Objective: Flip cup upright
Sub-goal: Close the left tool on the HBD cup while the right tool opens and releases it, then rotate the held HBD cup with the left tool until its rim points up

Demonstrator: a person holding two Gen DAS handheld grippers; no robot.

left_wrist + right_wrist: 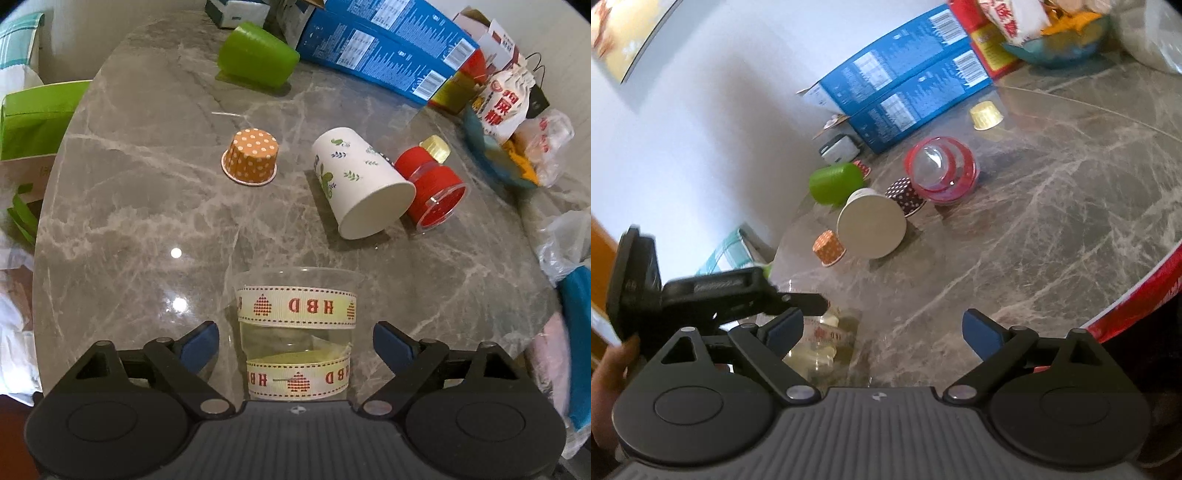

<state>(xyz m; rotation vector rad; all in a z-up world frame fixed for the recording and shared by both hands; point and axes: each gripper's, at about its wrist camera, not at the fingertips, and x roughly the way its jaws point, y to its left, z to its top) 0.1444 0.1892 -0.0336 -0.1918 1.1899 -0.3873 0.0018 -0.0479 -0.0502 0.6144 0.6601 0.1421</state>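
- Standing upright on the grey marble tabletop (129,206): clear plastic cup (297,332), mouth up, wrapped in two cream ribbon bands; it sits between the blue fingers of the left gripper (295,347), whose jaws are spread wide with a gap on each side of the cup.
- Ribbon lettering reads "HBD" — mirrored on the upper band.
- White paper cup (360,184) with leaf print: on its side, mouth toward the camera, nothing visible inside.
- Red-banded clear cup (434,192): on its side, touching the white cup.
- Orange polka-dot baking cup (251,157): mouth down.
- Green cup (255,55): on its side.
- Blue cartons (388,48): label print too small to read.
- Right gripper (884,330): jaws wide, holding nothing — the clear cup is blurred and partly hidden behind its left finger.
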